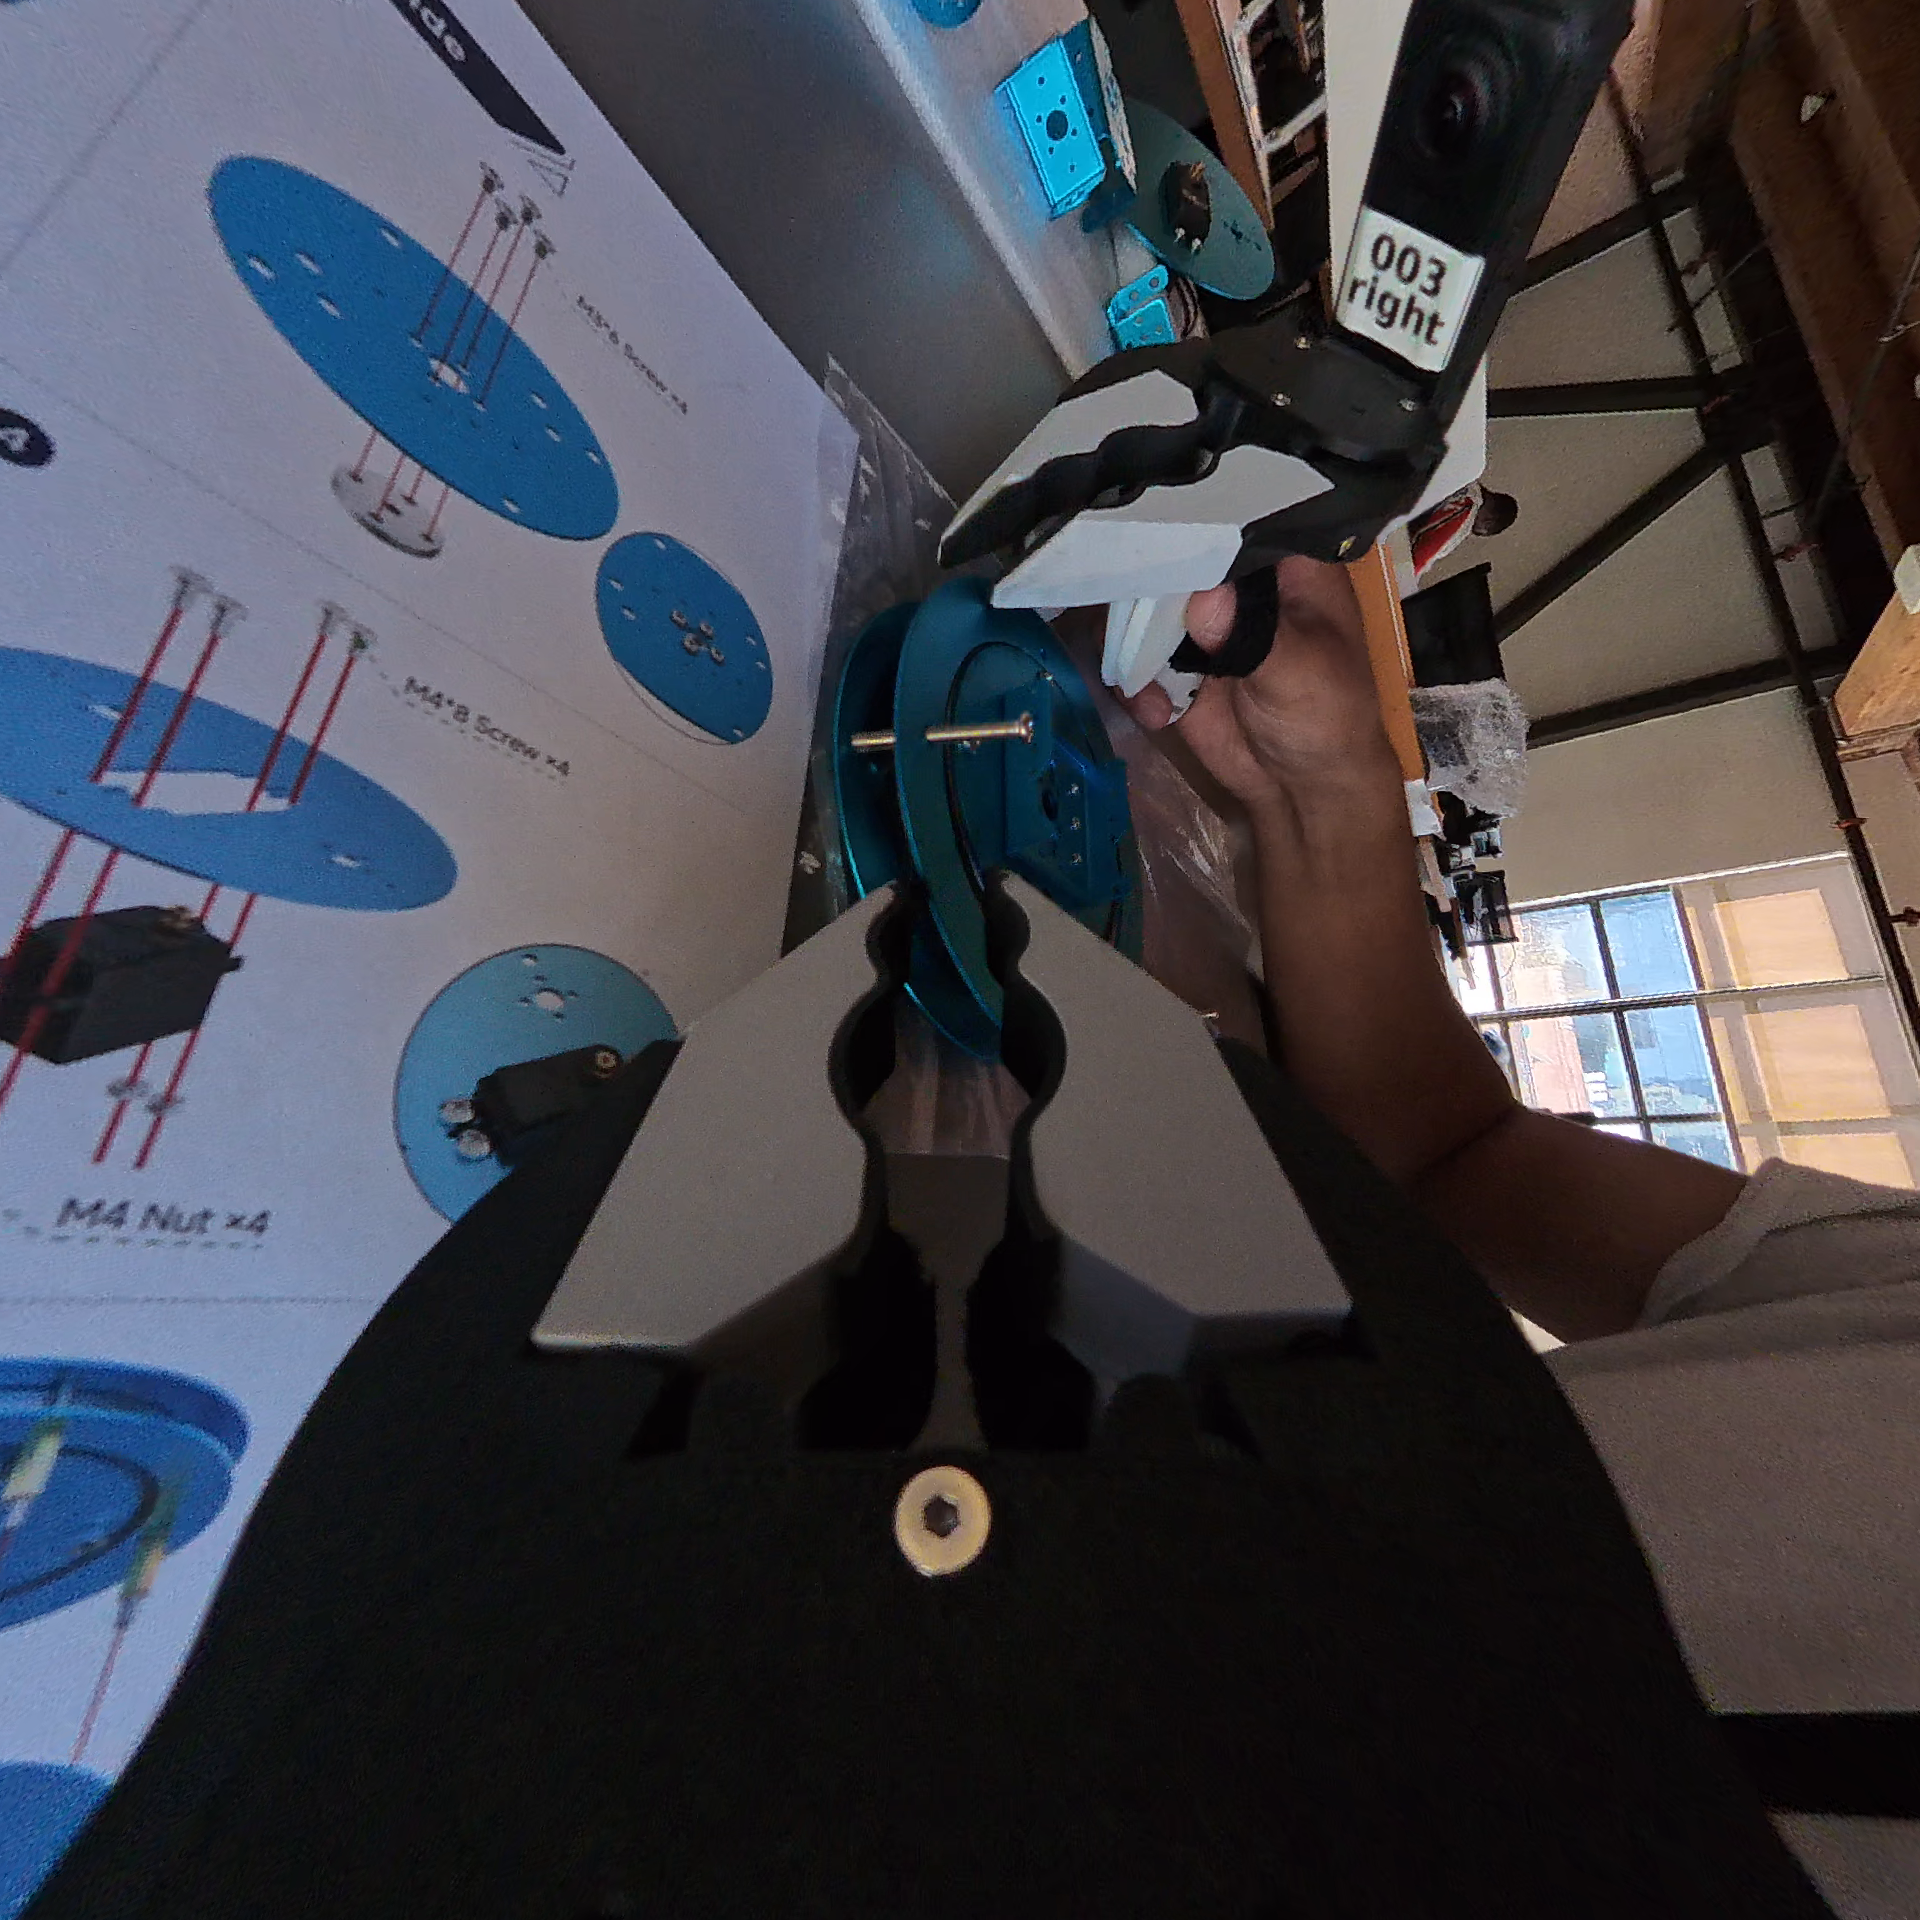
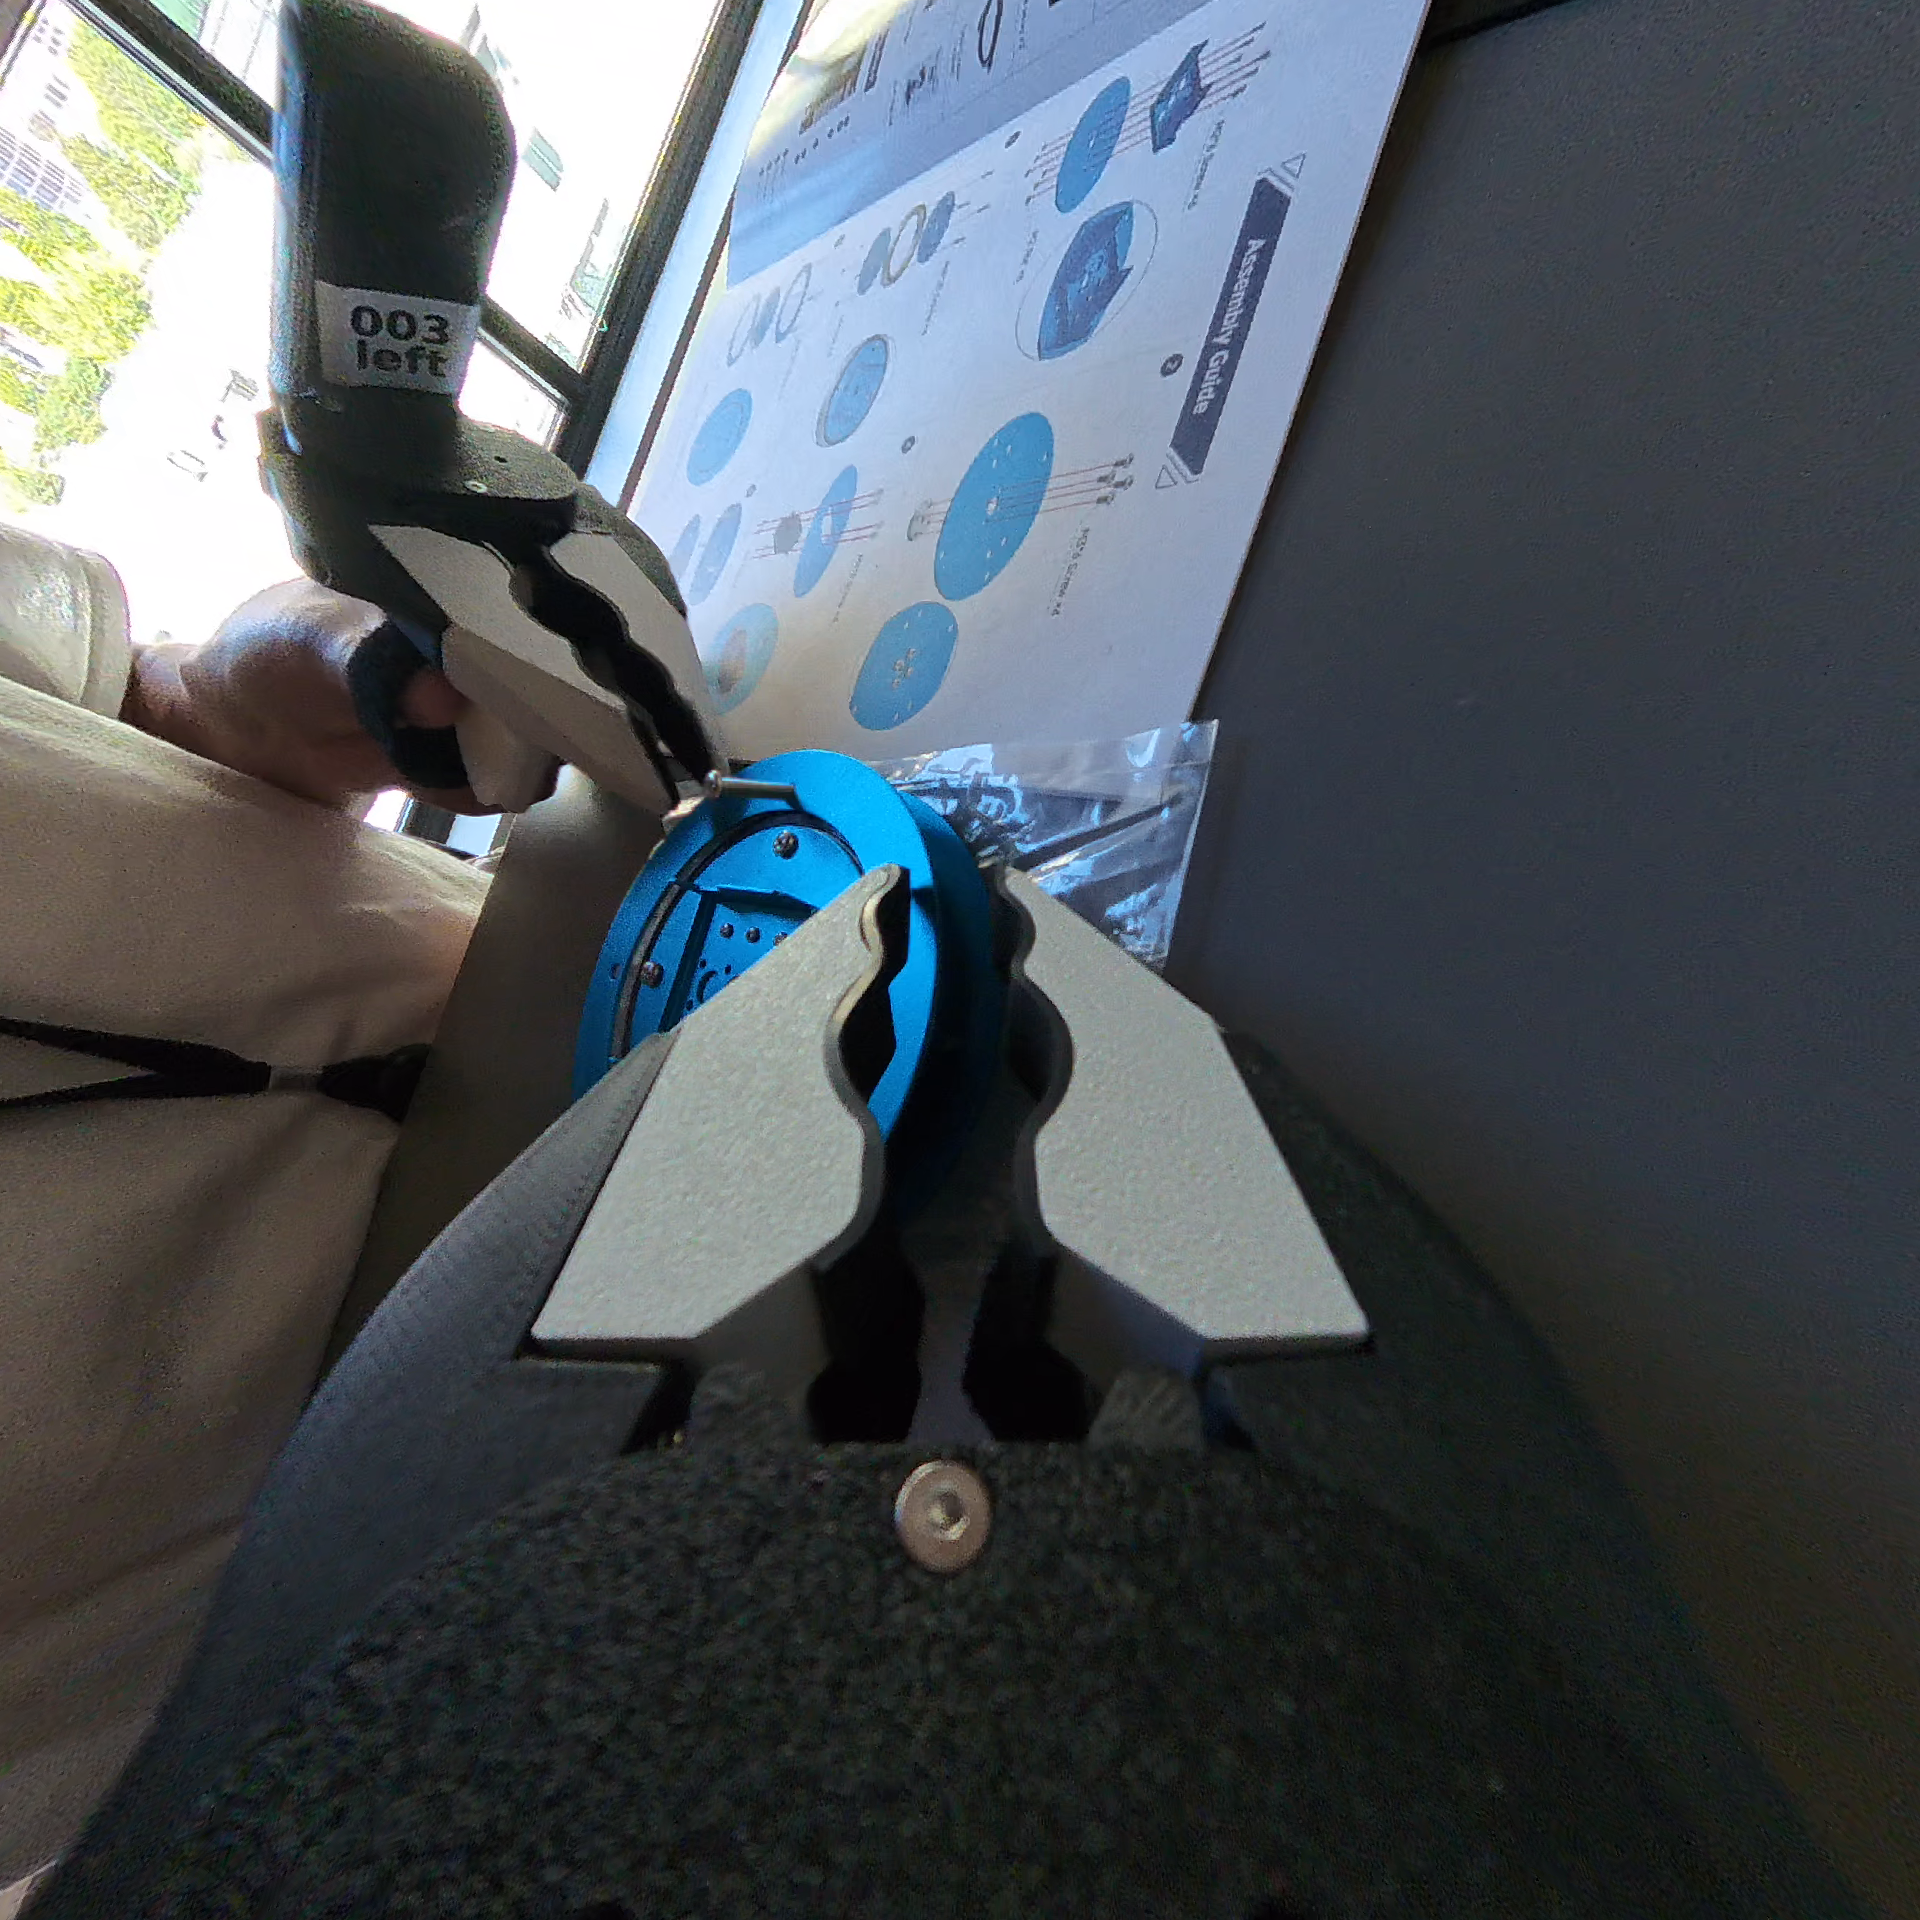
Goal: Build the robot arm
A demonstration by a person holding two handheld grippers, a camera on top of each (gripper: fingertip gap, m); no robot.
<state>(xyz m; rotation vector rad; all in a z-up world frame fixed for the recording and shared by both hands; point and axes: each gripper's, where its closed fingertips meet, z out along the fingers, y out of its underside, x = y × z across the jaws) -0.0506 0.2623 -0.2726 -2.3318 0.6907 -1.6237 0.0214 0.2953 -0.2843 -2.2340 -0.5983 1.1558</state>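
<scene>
A blue metal disc assembly (image 1: 935, 707) (image 2: 790, 894) of two stacked round plates is held on edge between both grippers. A blue bracket (image 1: 1070, 821) sits on its face. A long silver screw (image 1: 977, 732) (image 2: 750, 787) passes through the front plate near the rim. My left gripper (image 1: 951, 904) is shut on the plate's rim. It shows farther off in the right wrist view (image 2: 691, 790), with its tips beside the screw head. My right gripper (image 2: 945, 894) is shut on the opposite rim. It shows in the left wrist view (image 1: 982, 571) at the disc's top edge.
A large printed sheet with part diagrams (image 1: 312, 727) (image 2: 1039, 364) lies on the grey table (image 2: 1558, 727). A clear plastic bag of small parts (image 2: 1091, 821) lies just behind the disc. More blue brackets (image 1: 1060, 125) and a blue disc (image 1: 1236, 249) lie farther back. A person's hand (image 1: 1299, 748) holds the right gripper. Tip to tip, the grippers are about 9 cm apart.
</scene>
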